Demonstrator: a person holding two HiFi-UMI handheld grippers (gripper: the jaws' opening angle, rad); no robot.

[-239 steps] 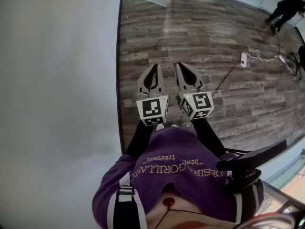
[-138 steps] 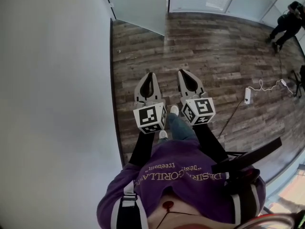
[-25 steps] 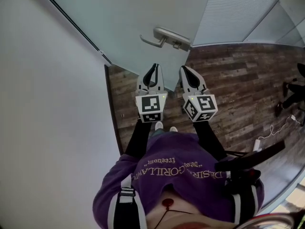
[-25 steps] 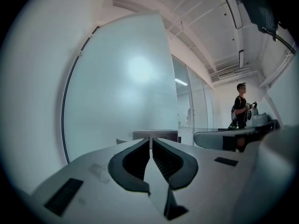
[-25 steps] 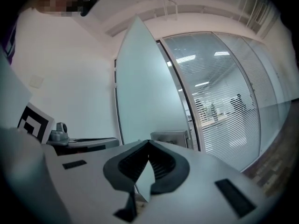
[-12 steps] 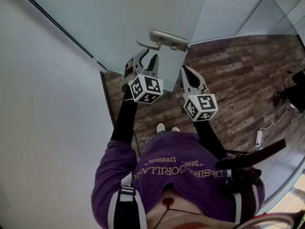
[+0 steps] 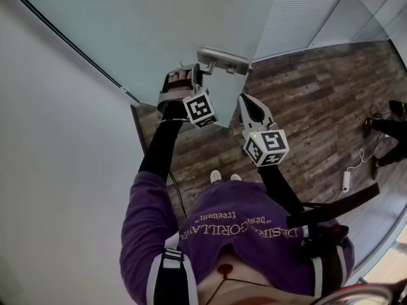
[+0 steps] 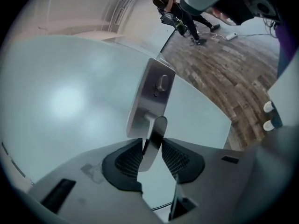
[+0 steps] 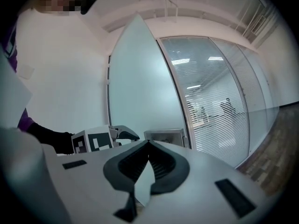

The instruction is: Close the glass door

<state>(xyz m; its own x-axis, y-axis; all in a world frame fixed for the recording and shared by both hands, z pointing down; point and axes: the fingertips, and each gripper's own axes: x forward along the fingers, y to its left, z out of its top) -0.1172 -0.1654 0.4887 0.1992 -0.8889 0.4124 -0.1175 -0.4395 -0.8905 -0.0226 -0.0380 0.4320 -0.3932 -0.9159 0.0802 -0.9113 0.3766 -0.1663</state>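
While just widened, unclamped, left gripper (image 8: 152, 148) astride glass door's (image 8: 70, 101) lever (image 8: 155, 132), free end toward the gripper.

Glass door (image 7: 191, 21): frosted, smooth, matt. Handle (image 8: 153, 140) on door: brushed metal, satin sheen. Floor (image 7: 318, 100) beside door: wood-grain planks, weathered grey-brown, matt.
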